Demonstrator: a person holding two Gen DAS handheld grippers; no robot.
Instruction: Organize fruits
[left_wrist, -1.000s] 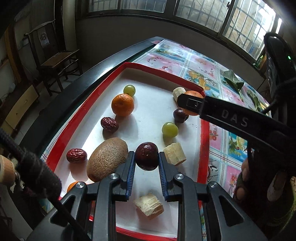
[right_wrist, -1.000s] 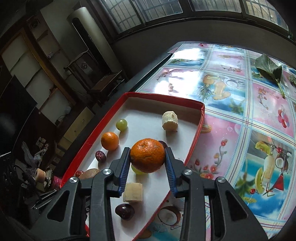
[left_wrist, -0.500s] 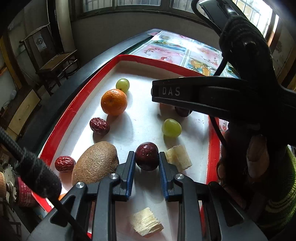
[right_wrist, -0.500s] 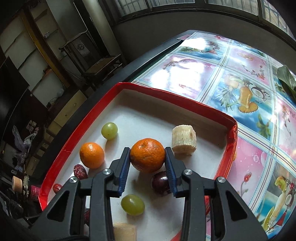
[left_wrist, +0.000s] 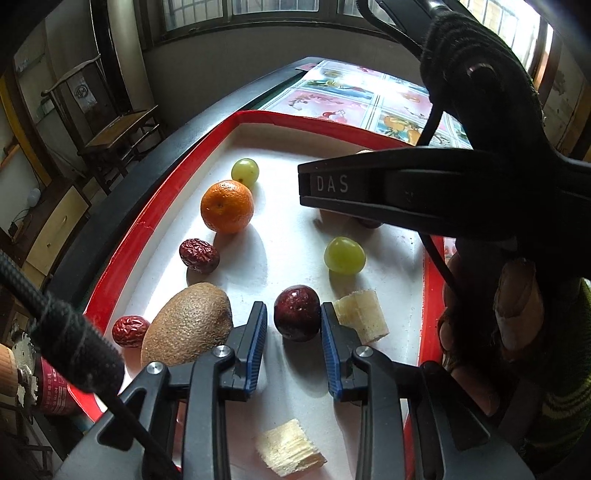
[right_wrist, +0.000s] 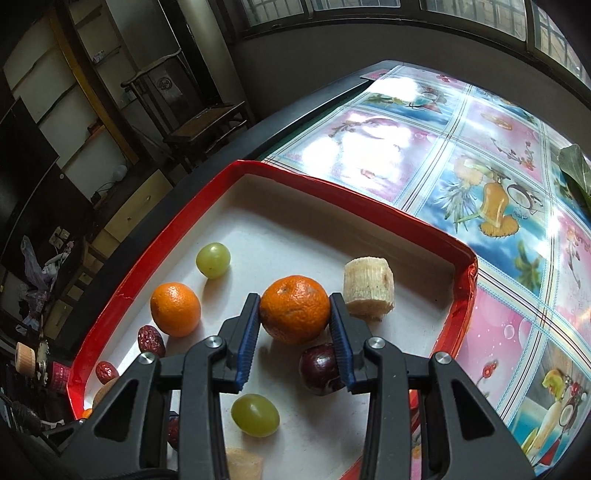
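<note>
Fruits sit scattered across the white floor of the red-rimmed tray (right_wrist: 332, 184), and I've got both tools down among them. My right gripper (right_wrist: 294, 316) is clamped on a mandarin (right_wrist: 294, 308), pads pressed to both its sides, in the middle of the tray toward its far right corner. A banana chunk (right_wrist: 369, 288) stands just beside the right finger, and a dark plum (right_wrist: 319, 373) lies under that finger, nearer me. A second mandarin (right_wrist: 175, 308) sits by the tray's left rim, with a green grape (right_wrist: 213, 259) beyond it and another green grape (right_wrist: 255, 414) close in front of my camera. A red date (right_wrist: 150, 339) is tucked against the left mandarin, and a second date (right_wrist: 107, 371) lies by the rim.

On the other side, my left gripper (left_wrist: 294, 315) stands a little apart around a dark cherry-like fruit (left_wrist: 297, 312); the right pad looks to be touching it, while I see a sliver of gap at the left pad. It rests on the tray floor near the near edge. A kiwi (left_wrist: 188, 326) lies just left of my left finger, a banana piece (left_wrist: 362, 314) just right of the other, and another banana piece (left_wrist: 290, 452) lies beneath the gripper. The right tool's black body crosses the top of this view.

The tray rests on a fruit-print tablecloth (right_wrist: 480, 166) near the table's left edge.
</note>
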